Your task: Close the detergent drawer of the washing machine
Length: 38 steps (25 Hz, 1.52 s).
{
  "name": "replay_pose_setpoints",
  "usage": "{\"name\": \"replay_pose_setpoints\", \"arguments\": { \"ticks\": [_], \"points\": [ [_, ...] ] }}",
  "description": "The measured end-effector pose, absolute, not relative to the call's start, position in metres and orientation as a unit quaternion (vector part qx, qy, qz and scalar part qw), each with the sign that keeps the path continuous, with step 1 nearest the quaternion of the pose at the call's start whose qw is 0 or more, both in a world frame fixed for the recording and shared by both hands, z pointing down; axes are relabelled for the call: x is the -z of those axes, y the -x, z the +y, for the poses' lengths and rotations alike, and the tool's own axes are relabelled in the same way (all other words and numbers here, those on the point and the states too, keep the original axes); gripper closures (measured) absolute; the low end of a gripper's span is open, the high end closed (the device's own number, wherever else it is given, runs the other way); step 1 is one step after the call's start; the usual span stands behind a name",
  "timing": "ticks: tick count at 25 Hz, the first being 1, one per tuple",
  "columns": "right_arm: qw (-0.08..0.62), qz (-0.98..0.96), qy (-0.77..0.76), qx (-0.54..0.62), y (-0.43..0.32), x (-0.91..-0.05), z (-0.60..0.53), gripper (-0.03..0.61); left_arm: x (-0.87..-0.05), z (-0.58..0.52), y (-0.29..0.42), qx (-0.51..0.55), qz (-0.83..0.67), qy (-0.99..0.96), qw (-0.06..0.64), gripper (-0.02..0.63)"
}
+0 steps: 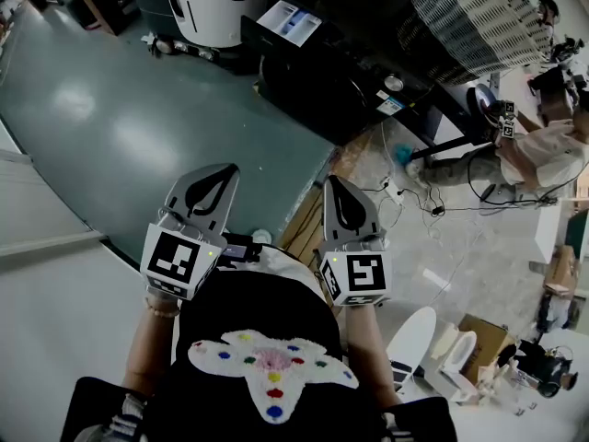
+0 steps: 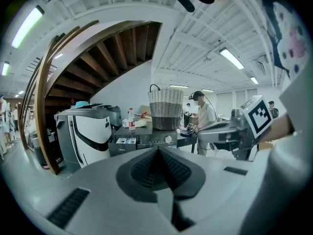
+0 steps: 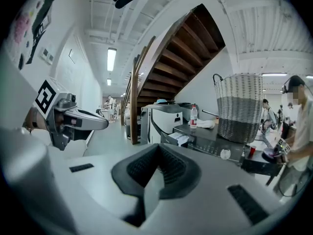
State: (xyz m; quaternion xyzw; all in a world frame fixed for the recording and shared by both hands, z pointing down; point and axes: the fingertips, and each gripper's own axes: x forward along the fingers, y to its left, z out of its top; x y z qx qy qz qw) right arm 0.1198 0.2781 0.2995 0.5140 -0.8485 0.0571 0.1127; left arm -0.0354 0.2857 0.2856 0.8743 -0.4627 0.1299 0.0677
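Green floor lies between the tongs and the black washer, which carries a wicker basket. Its drawer juts out, open, at the washer's left end. Left tongs and right tongs are both closed and empty, side by side, well apart from the drawer.

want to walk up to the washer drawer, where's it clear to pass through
Bare: the grey-green floor in front and to the left of the washing machine, up to its open detergent drawer. Crowded: cables and a person to the right; a basket sits on the machine's top.
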Motion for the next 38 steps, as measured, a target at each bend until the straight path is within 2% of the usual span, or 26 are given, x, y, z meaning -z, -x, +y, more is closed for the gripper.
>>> {"name": "replay_pose_setpoints", "arguments": {
  "ticks": [25, 38],
  "points": [
    [0.141, -0.859, -0.492, -0.021, -0.119, -0.305, 0.289, 0.575, -0.284, 0.290, 0.031, -0.134, -0.475, -0.868, 0.059, 0.604],
    [0.137, -0.844, -0.519, -0.016, -0.118, -0.296, 0.260, 0.575, -0.276, 0.248, 0.029, -0.128, -0.451, -0.882, 0.045, 0.604]
  ]
}}
